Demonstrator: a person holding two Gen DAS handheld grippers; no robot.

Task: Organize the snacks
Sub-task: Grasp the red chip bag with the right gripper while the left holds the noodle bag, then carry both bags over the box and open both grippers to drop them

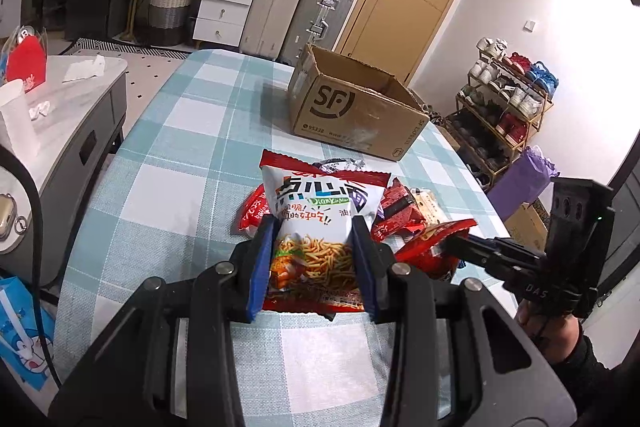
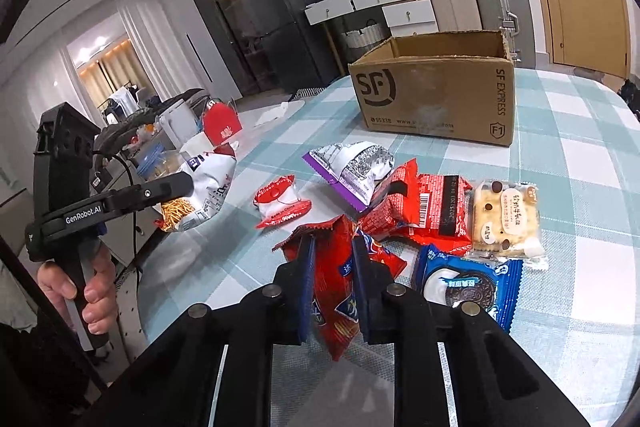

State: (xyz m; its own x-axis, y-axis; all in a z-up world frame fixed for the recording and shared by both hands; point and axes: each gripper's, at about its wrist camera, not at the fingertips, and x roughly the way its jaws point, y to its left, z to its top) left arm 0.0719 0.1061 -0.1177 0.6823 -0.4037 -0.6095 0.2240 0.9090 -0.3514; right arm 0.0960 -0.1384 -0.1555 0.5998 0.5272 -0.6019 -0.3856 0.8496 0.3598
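My left gripper (image 1: 316, 223) is shut on a white and red noodle snack bag (image 1: 320, 203), which it holds above the checked tablecloth; the same bag (image 2: 208, 187) shows at the left of the right wrist view. My right gripper (image 2: 333, 243) is shut on a red snack packet (image 2: 334, 291) that hangs between its blue pads. On the cloth lie a purple and white packet (image 2: 352, 167), a small red packet (image 2: 280, 207), a red barcoded packet (image 2: 424, 215), a pale biscuit bar (image 2: 504, 219) and a blue cookie packet (image 2: 468, 287). An open cardboard box (image 2: 436, 95) stands behind them.
The checked table (image 2: 580, 167) ends close to the box's far side. A low grey side table (image 1: 80, 99) with a red carton stands to the left. A shoe rack (image 1: 508, 107) and a purple bag are to the right, with suitcases and drawers behind.
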